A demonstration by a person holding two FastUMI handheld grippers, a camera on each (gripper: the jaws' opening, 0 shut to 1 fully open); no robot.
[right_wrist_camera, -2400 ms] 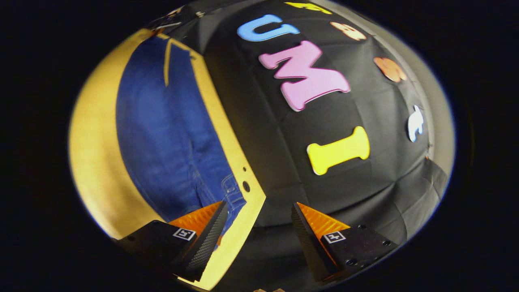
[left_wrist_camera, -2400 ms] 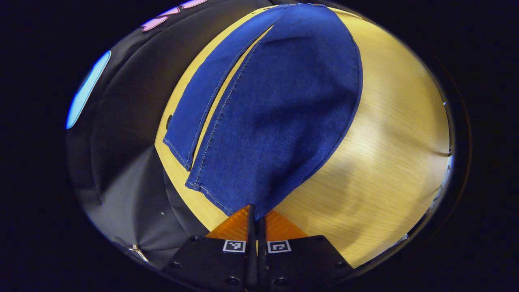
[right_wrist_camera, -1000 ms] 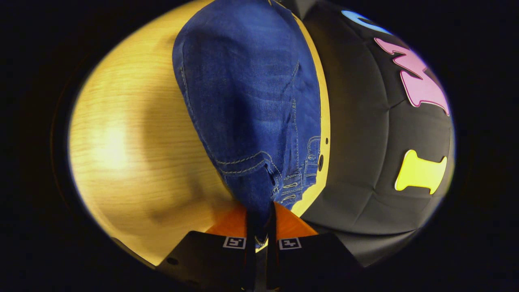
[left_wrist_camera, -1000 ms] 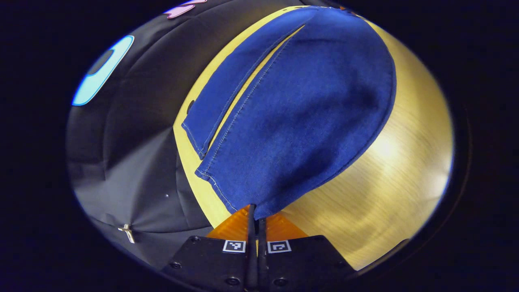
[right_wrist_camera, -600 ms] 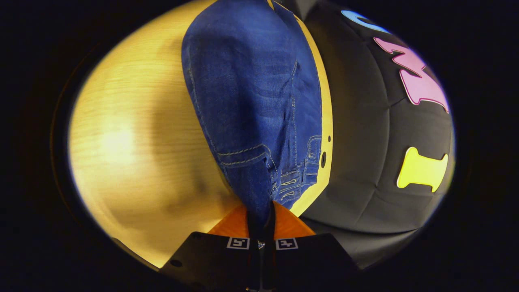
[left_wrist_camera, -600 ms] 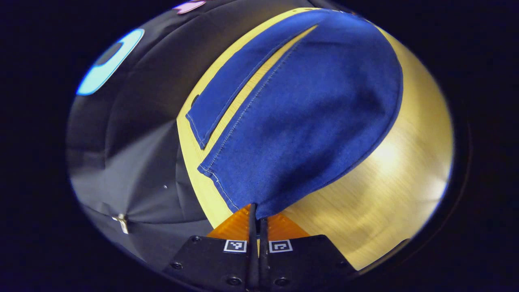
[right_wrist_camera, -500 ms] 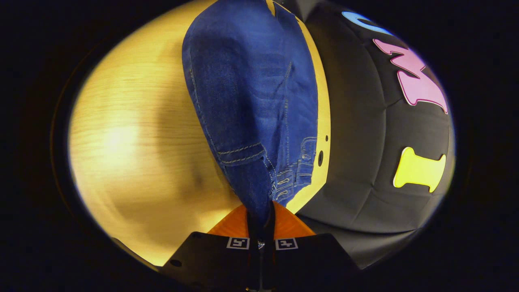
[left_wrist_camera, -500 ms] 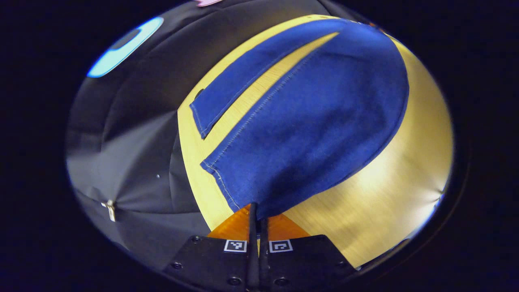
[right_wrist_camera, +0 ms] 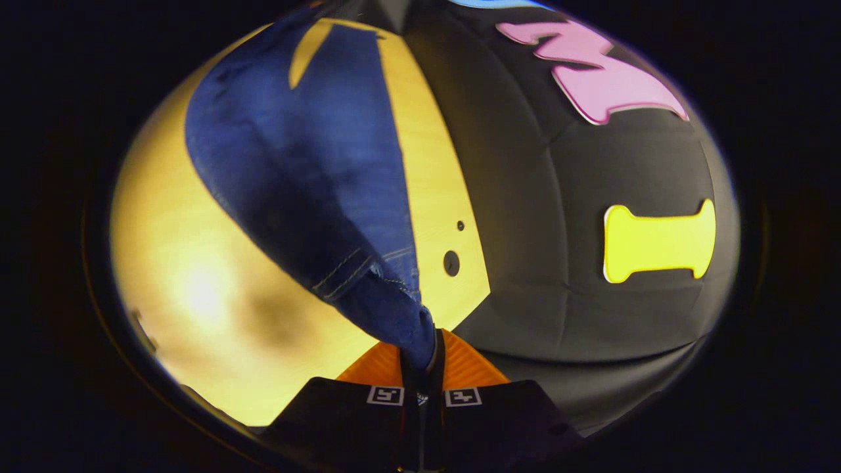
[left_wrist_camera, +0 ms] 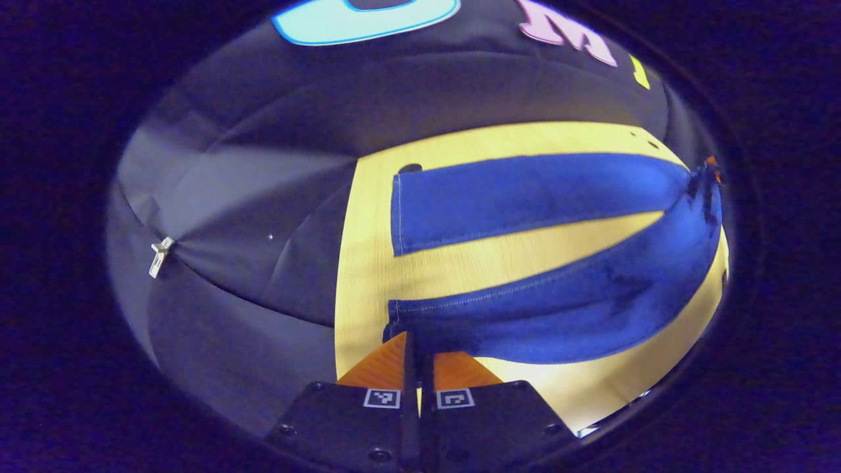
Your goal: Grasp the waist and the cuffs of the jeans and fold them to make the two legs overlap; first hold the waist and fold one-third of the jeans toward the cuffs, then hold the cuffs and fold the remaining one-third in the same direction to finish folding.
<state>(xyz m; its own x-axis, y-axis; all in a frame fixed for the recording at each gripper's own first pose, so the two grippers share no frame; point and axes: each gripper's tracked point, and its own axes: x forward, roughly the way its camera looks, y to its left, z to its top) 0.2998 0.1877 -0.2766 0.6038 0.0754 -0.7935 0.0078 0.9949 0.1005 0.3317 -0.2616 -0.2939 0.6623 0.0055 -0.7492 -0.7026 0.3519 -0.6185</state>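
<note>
Blue jeans point(left_wrist_camera: 525, 197) hung taut over the table point(left_wrist_camera: 368, 276) (legs apart); left gripper point(left_wrist_camera: 418, 358) clamped a cuff, right gripper point(right_wrist_camera: 424, 361) the waist.

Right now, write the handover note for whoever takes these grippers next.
Left gripper: shut on the cuff of the near leg, lifted off the table.
Right gripper: shut on the waist of the jeans, also lifted.
The far leg lies flat on the table, apart from the held one.
Done: both grasps are made and the near half is raised.
Left: lay the held leg over the far leg so they overlap, then fold the waist third toward the cuffs, then the cuff third.
</note>
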